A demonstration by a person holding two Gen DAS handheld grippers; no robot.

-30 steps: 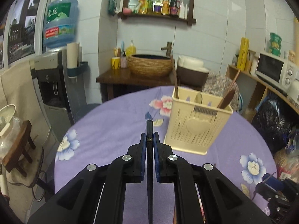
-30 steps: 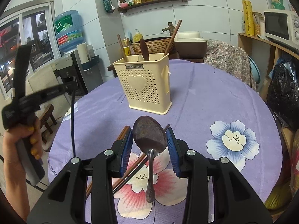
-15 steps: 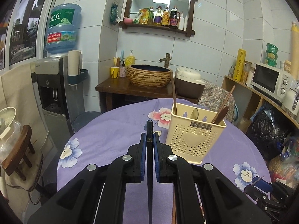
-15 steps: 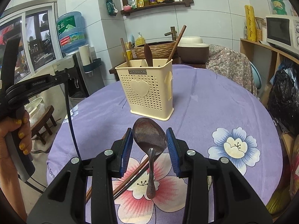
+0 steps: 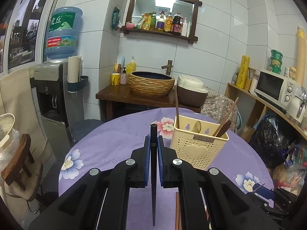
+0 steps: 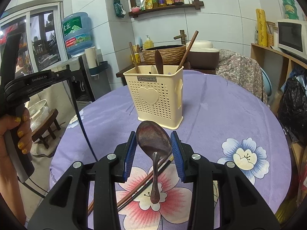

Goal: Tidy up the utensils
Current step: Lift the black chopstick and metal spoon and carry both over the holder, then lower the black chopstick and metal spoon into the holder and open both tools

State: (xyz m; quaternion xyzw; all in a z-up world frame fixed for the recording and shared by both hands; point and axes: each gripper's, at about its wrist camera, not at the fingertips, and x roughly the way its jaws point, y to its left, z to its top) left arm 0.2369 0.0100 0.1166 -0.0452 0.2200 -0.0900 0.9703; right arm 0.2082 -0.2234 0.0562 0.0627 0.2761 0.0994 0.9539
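Spoon only in right view

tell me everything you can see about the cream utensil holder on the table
The utensil holder is a cream box that looks plastic, walls perforated with small holes, a raised heart on the front and a dark label reading JIANHAO near the rim. It stands upright on the purple flowered tablecloth, apart from both grippers. Inside stand brown chopsticks, a dark wooden spoon and a pale spoon, leaning on its walls.

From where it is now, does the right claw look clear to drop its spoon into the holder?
Probably yes. The right claw grips the spoon, and only bare cloth lies before the holder, whose middle has room.
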